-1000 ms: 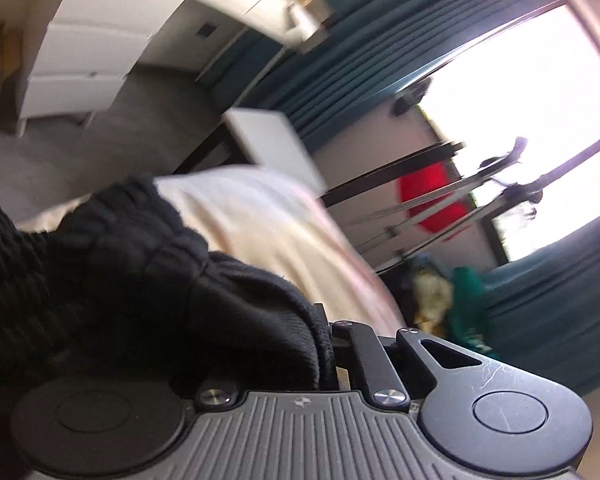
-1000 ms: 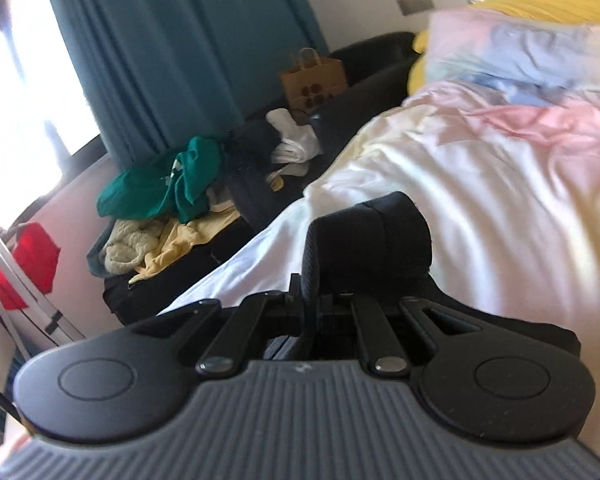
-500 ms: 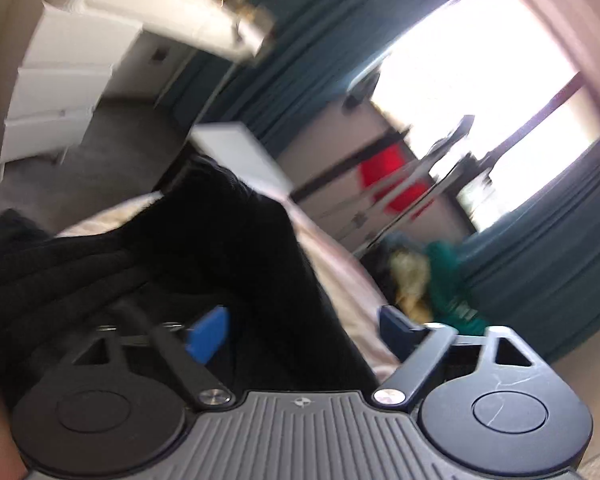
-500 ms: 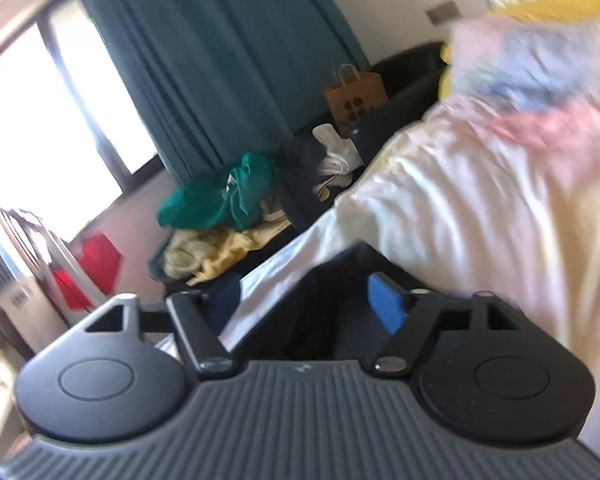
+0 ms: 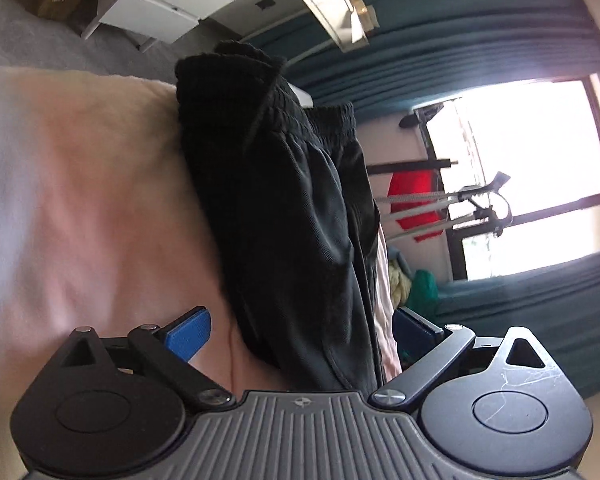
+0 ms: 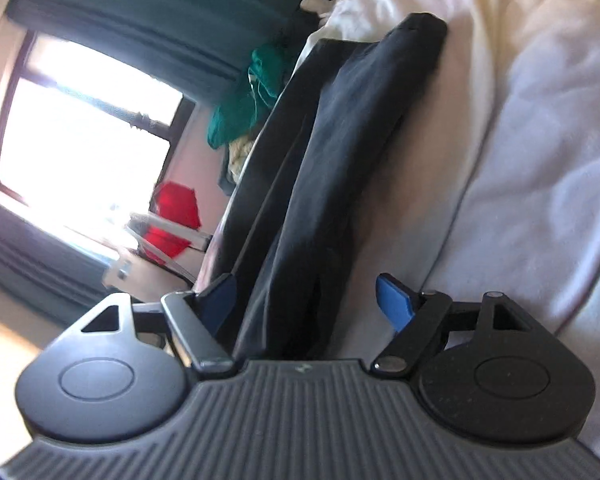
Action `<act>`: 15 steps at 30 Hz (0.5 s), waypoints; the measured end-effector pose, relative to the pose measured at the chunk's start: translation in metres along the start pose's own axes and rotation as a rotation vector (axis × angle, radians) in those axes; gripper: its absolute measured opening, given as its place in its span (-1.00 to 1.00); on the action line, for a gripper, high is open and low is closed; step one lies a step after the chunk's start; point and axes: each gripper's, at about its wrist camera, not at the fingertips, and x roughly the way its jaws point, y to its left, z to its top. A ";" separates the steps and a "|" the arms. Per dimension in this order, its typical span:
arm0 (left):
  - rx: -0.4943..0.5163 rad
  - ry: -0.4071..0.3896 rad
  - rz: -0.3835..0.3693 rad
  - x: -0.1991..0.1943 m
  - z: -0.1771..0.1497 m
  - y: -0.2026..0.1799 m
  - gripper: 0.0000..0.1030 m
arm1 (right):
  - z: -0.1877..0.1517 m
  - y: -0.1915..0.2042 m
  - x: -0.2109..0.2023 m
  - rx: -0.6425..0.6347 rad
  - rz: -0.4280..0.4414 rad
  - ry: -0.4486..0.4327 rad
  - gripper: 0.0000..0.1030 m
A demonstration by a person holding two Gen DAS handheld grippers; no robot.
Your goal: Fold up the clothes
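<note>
A pair of black trousers (image 5: pixel 284 208) with a ribbed elastic waistband and a drawstring lies flat on the pale bed cover (image 5: pixel 80 200) along the bed's edge. My left gripper (image 5: pixel 300 336) stands open, its blue pads (image 5: pixel 188 334) spread wide on either side of the near end of the cloth without pressing on it. From the other end, the right wrist view shows the same trousers (image 6: pixel 320 168) stretched out on the cover (image 6: pixel 520 160). My right gripper (image 6: pixel 306 304) is open too, with the cloth lying between its blue pads (image 6: pixel 394 304) and not pinched.
Beside the bed stand a heap of green and yellow clothes (image 6: pixel 244 104), a drying rack with a red garment (image 5: pixel 414 200), teal curtains (image 5: pixel 500 40) and a bright window (image 5: pixel 532 172). White drawers (image 5: pixel 172 4) and grey floor (image 5: pixel 28 40) lie beyond the bed's foot.
Both grippers were shut on the black trousers a second ago and have let go. Both have rolled and drawn back, and the trousers now lie laid out on the bed.
</note>
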 end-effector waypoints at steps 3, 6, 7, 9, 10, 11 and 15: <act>-0.001 -0.027 -0.013 0.017 0.009 0.005 0.86 | 0.001 0.002 0.020 -0.015 0.074 0.022 0.54; 0.045 -0.068 -0.007 0.042 0.019 -0.003 0.86 | 0.003 0.010 0.046 -0.061 0.021 0.028 0.52; 0.069 -0.077 0.003 0.050 0.021 -0.006 0.83 | 0.004 0.014 0.057 -0.085 -0.013 0.025 0.45; 0.114 -0.094 0.028 0.061 0.024 -0.013 0.74 | 0.004 0.019 0.074 -0.116 -0.046 0.009 0.23; 0.123 -0.107 0.038 0.065 0.024 -0.016 0.59 | 0.004 0.021 0.080 -0.127 -0.057 -0.011 -0.10; 0.116 -0.116 0.048 0.067 0.026 -0.018 0.50 | 0.004 0.023 0.086 -0.138 -0.067 -0.031 -0.26; 0.046 -0.142 0.050 0.062 0.035 -0.019 -0.18 | 0.002 0.019 0.098 -0.084 -0.079 -0.128 -0.76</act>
